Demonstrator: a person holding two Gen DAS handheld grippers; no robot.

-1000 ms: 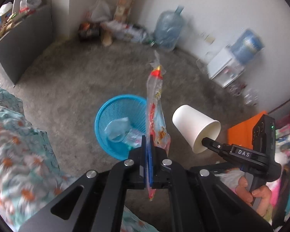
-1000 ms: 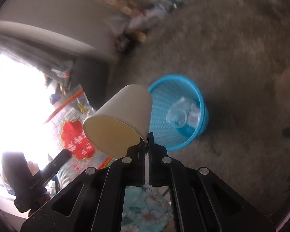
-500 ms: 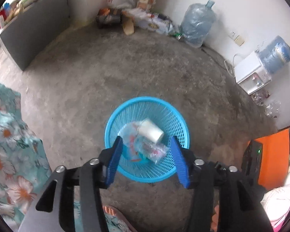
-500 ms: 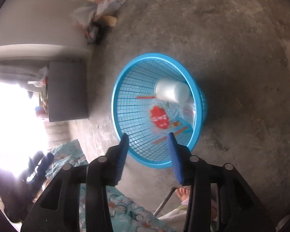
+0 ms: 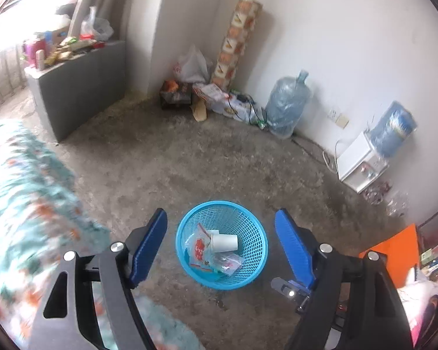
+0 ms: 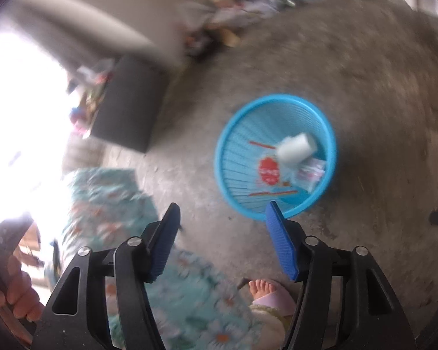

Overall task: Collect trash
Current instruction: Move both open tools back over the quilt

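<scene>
A blue mesh basket [image 5: 249, 277] stands on the concrete floor. Inside it lie a white paper cup [image 5: 224, 242], a clear wrapper with a red print [image 5: 198, 248] and another clear wrapper [image 5: 229, 262]. My left gripper [image 5: 222, 221] hangs above the basket, its jaws opening, nothing between them. In the right wrist view the basket [image 6: 233, 198] sits up and to the right, with the cup [image 6: 296, 147] and red-print wrapper [image 6: 268, 170] in it. My right gripper [image 6: 222, 208] hovers over bare floor beside the basket's near rim, jaws opening and empty.
A flowered bedcover [image 5: 23, 204] fills the left. A grey cabinet [image 5: 76, 87] stands at the back left, bags and boxes [image 5: 210, 87] in the corner, a water jug [image 5: 287, 105] and dispenser [image 5: 365, 163] along the wall. A person's bare foot [image 6: 261, 287] rests on the floor.
Both grippers opened. The wrapper left my left gripper and the cup my right; both now lie in the basket. The left gripper has risen and pulled back; the right has shifted left of the basket.
</scene>
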